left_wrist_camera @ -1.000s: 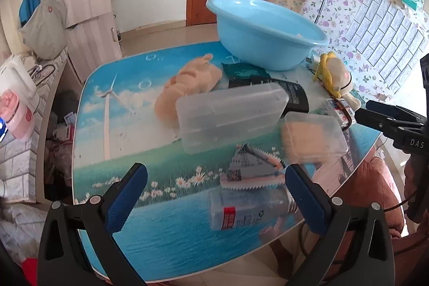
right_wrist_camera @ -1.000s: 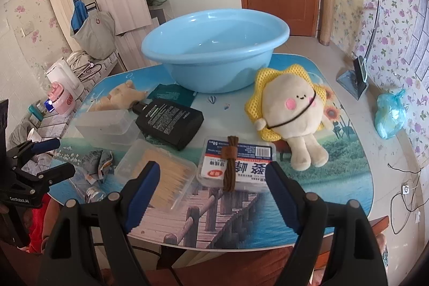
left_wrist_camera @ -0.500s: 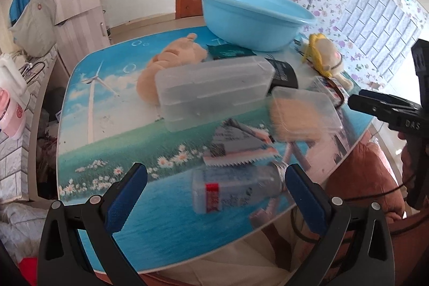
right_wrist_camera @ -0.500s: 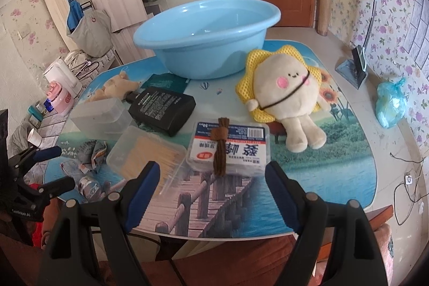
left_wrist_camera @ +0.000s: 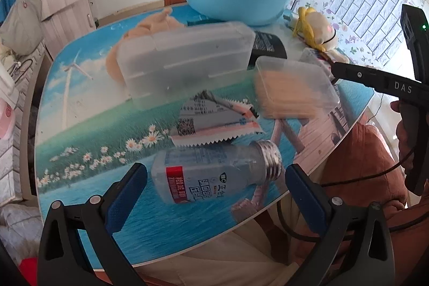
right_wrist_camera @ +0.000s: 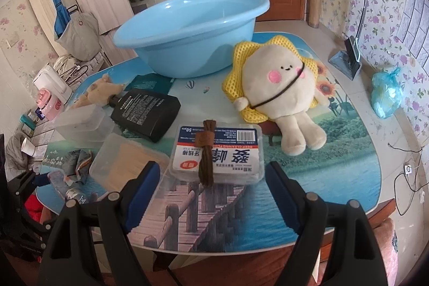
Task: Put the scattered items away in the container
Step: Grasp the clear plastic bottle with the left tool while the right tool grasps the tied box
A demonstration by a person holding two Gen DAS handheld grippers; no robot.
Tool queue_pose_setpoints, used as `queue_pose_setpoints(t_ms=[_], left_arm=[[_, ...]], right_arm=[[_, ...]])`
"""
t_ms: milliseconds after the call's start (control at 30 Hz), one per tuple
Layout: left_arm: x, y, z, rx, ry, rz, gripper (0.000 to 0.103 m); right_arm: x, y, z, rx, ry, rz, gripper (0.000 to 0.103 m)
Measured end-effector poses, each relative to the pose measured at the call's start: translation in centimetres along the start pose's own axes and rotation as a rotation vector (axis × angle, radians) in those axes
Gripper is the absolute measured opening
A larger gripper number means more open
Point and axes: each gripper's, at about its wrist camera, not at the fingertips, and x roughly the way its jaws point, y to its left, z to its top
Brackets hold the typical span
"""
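We hold our left gripper (left_wrist_camera: 215,188) low over the near edge of the scenery-printed table (left_wrist_camera: 80,130), its blue-padded fingers (left_wrist_camera: 126,195) spread wide apart and clamped on nothing. Between them lies a clear plastic bottle with a red-and-white label and a bare threaded neck (left_wrist_camera: 214,176), on its side, neck towards the right. Just beyond it rest crumpled sachets with saw-tooth edges (left_wrist_camera: 214,119), then a long frosted plastic box (left_wrist_camera: 187,58) and a small clear tub of toothpicks (left_wrist_camera: 292,87) — both blurred in this view.

Our right gripper (right_wrist_camera: 211,185) also stands open, empty, its fingers either side of a clear flat box of floss picks with a white, red and blue label (right_wrist_camera: 217,154); a brown tied cord (right_wrist_camera: 206,152) lies across that box. To its left sits the toothpick tub, and behind it a black rectangular bottle (right_wrist_camera: 146,113) on its side.

The round light-blue plastic basin (right_wrist_camera: 187,28) — the container — stands at the far side of the table, and we see nothing in it. Touching its right flank is a cream plush toy with a yellow mesh frill (right_wrist_camera: 278,93), lying face up. A tan plush animal (right_wrist_camera: 99,91) lies at the left, behind the frosted box.
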Motion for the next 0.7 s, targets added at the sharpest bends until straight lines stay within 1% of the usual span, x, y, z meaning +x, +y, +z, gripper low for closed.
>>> queue_pose_setpoints(t_ms=[133,167,200,333,467,500,533,567,700], left_arm=[[-0.1,0.6,0.1,-0.028,-0.010,0.012,0.102],[-0.2,0.7,0.1,-0.034,-0.014,0.011,0.097],[-0.4,0.9,0.1,-0.037,-0.018,0.005,0.089],[-0.6,1.1,0.0,-0.040,-0.020,0.015,0.089],[-1.2,1.7,0.0,-0.055,-0.044,0.022,0.089],[-1.4,1.8,0.1,-0.059,-0.051,0.022,0.089],[-1.5,2.0,0.2,-0.062,-0.058,0.025,0.089],[-1.7,2.2,0.4,-0.065,-0.063,0.028,0.089],[-2.0,3.1,0.5,-0.089,-0.071,0.035,0.089]], right_arm=[[0.4,-0.2,0.3,0.009,0.000,-0.004,0.082],[0.6,-0.3,0.4,0.013,0.000,-0.006,0.082],[0.7,-0.4,0.5,0.017,0.003,-0.007,0.082],[1.1,-0.8,0.5,0.043,0.012,0.010,0.081],[0.7,-0.6,0.3,0.012,0.004,0.004,0.080],[0.5,-0.5,0.2,0.004,0.000,0.000,0.074],[0.3,-0.4,0.2,-0.001,-0.004,-0.009,0.066],[0.0,-0.5,0.1,-0.008,-0.006,-0.015,0.055],[-0.5,-1.1,-0.3,0.000,0.014,-0.009,0.054]])
